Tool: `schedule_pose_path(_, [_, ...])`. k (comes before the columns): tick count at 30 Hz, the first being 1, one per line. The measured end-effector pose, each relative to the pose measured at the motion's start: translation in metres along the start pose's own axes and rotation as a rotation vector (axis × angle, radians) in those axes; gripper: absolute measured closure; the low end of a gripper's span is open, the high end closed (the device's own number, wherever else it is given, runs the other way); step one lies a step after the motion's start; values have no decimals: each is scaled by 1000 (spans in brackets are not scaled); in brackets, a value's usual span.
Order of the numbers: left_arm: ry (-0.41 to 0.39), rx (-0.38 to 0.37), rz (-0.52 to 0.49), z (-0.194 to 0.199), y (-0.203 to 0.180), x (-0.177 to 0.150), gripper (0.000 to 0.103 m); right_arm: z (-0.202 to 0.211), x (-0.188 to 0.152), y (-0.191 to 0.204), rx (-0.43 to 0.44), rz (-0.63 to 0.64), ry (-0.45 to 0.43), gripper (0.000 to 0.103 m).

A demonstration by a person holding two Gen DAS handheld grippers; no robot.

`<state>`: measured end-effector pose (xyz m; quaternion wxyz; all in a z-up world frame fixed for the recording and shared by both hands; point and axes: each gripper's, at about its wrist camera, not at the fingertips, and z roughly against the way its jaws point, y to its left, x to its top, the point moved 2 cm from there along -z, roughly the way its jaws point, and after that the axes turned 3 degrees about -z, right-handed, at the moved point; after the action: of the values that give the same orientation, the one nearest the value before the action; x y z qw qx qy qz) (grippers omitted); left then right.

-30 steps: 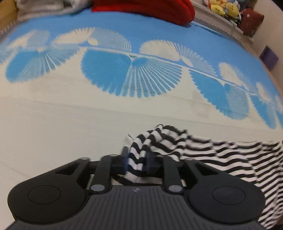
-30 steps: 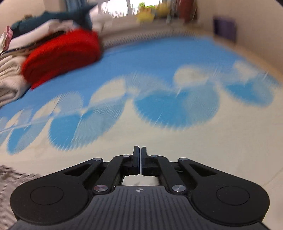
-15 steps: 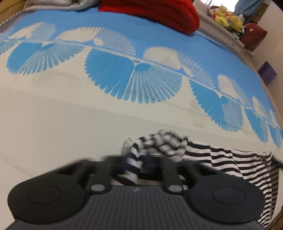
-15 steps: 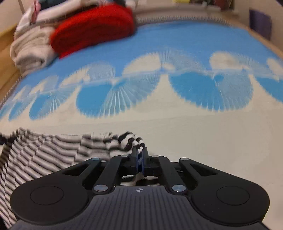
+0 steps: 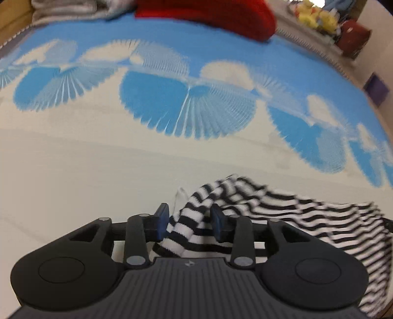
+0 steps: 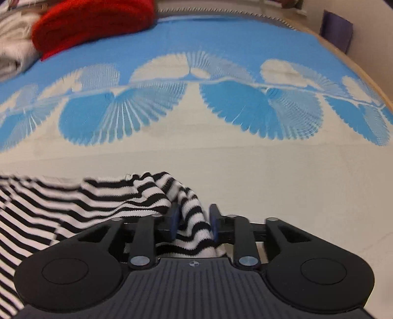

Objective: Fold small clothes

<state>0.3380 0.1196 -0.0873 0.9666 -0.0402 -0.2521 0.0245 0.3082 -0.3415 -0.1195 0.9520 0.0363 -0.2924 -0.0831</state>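
A black-and-white striped garment (image 5: 282, 211) lies on the bed and stretches between my two grippers. My left gripper (image 5: 189, 220) is open, its jaws parted around one bunched corner of the garment. The garment also shows in the right wrist view (image 6: 73, 203), trailing off to the left. My right gripper (image 6: 192, 220) is open too, with the other bunched corner lying loose between its jaws.
The bed cover (image 5: 73, 171) is cream near me, with blue fan shapes (image 6: 245, 108) farther away. A red knit item (image 6: 91, 22) and pale folded clothes (image 6: 12, 49) lie at the far edge. Soft toys (image 5: 316, 17) stand on a ledge beyond.
Both grippers were shut on the striped garment's corners half a second ago; both have now opened. The garment has come down nearer the bed.
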Motion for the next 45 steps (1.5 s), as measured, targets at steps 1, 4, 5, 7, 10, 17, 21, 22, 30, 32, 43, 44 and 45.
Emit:
schedule_pose_path(1, [-9, -27, 1, 9, 2, -1, 63, 10, -1, -4, 16, -24, -16, 61])
schedule_pose_path(4, [-9, -63, -7, 43, 8, -9, 63, 45, -6, -18, 76, -44, -48, 60])
schedule_pose_path(5, [1, -56, -13, 53, 10, -13, 63, 59, -9, -23, 86, -45, -52, 58])
schedule_pose_path(7, [20, -55, -29, 71, 14, -26, 63, 83, -16, -34, 117, -63, -48, 53])
schedule_pose_path(10, [51, -92, -9, 88, 26, -55, 62, 109, -41, -44, 180, -86, -14, 47])
schedule_pose_path(17, [166, -136, 115, 75, 62, -102, 62, 108, -97, -61, 177, -180, 101, 49])
schedule_pose_path(21, [242, -115, 145, 65, 77, -112, 62, 98, -110, -64, 129, -145, 169, 49])
schedule_pose_path(22, [249, -113, 145, 64, 79, -113, 62, 96, -113, -63, 121, -134, 182, 49])
schedule_pose_path(30, [279, -176, 119, 62, 74, -122, 85, 95, -132, -57, 178, -73, 226, 88])
schedule_pose_path(32, [236, -172, 93, 69, 73, -119, 103, 105, -127, -60, 201, -79, 171, 95])
schedule_pose_path(43, [354, 1, -8, 56, 66, -134, 102, 92, -136, -80, 50, -89, 248, 103])
schedule_pose_path(44, [347, 8, -31, 56, 62, -133, 101, 92, -136, -78, 52, -79, 241, 103])
schedule_pose_path(45, [322, 18, -47, 58, 58, -130, 99, 94, -134, -77, 52, -72, 219, 103])
